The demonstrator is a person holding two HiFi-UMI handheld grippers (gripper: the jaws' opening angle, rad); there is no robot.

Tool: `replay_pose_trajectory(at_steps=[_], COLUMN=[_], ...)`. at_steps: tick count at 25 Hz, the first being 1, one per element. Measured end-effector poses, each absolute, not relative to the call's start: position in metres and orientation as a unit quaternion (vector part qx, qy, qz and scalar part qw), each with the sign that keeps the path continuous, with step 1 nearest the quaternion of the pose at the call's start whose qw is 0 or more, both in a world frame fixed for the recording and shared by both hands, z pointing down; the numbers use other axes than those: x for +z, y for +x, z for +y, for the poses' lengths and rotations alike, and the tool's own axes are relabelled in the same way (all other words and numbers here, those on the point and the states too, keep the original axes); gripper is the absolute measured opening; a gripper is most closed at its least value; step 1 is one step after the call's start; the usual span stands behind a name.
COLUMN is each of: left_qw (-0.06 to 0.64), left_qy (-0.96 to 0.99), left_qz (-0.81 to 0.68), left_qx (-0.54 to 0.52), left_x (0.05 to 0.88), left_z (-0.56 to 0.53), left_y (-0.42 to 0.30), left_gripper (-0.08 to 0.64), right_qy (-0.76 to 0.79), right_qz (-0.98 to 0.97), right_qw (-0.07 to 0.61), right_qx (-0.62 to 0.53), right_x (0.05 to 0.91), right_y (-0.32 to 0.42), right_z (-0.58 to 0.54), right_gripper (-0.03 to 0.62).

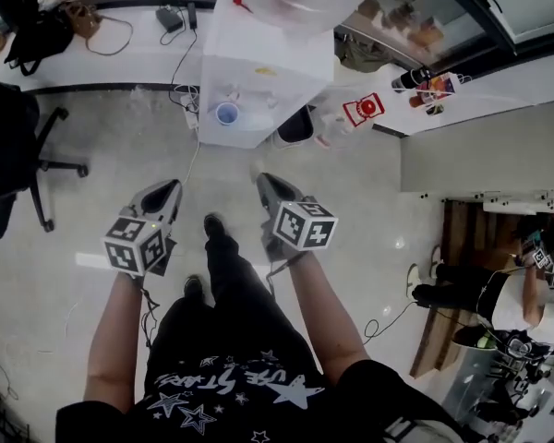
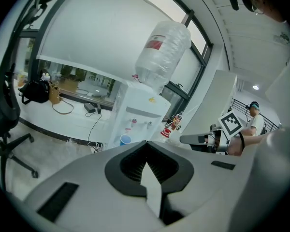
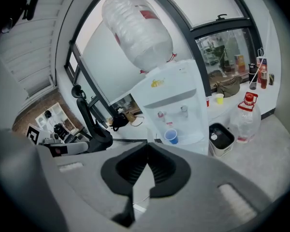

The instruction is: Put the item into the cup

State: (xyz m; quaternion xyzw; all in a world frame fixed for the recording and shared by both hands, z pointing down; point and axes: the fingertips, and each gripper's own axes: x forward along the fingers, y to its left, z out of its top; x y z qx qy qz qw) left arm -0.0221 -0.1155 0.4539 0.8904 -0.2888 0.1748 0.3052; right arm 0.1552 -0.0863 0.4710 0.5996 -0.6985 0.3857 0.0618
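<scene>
A small blue cup [image 1: 226, 113] [image 2: 125, 139] [image 3: 171, 136] stands in the tap recess of a white water dispenser [image 1: 263, 72] [image 2: 135, 112] [image 3: 176, 93] that carries a big clear bottle. I stand on the floor a step back from it. My left gripper [image 1: 171, 188] [image 2: 146, 144] and right gripper [image 1: 267, 181] [image 3: 147, 145] are held side by side at waist height, pointing at the dispenser. The jaws of both meet at their tips, and nothing shows between them. No loose item for the cup is visible.
A black office chair [image 1: 14, 146] [image 3: 89, 127] is on the left. Beside the dispenser on the right are a black waste bin [image 1: 297, 125] [image 3: 220, 137] and a clear jug with a red cap [image 1: 360, 111] [image 3: 246, 115]. A white counter [image 1: 120, 58] carries cables. Another person [image 1: 499, 295] is at the far right.
</scene>
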Motion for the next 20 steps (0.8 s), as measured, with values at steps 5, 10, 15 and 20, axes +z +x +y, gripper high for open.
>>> replay_pose_trajectory(at_steps=[5, 10, 15, 20], left_qw=[0.314, 0.319, 0.326, 0.341], left_qy=[0.885, 0.879, 0.873, 0.863], left_qz=[-0.292, -0.303, -0.314, -0.328], left_qx=[0.181, 0.184, 0.178, 0.18], left_x=[0.478, 0.501, 0.526, 0.556], left_z=[-0.145, -0.174, -0.196, -0.212], left_y=[-0.007, 0.004, 0.009, 0.015], left_gripper=[0.006, 0.006, 0.006, 0.006], right_qy=[0.588, 0.577, 0.57, 0.569], right_qz=[-0.704, -0.708, -0.711, -0.704], right_qw=[0.072, 0.074, 0.081, 0.082], right_qx=[0.391, 0.4, 0.404, 0.417], right_x=[0.494, 0.521, 0.552, 0.589], right_y=[0.163, 0.169, 0.172, 0.18], right_z=[-0.127, -0.165, -0.197, -0.224], right_gripper=[0.002, 0.002, 0.002, 0.002])
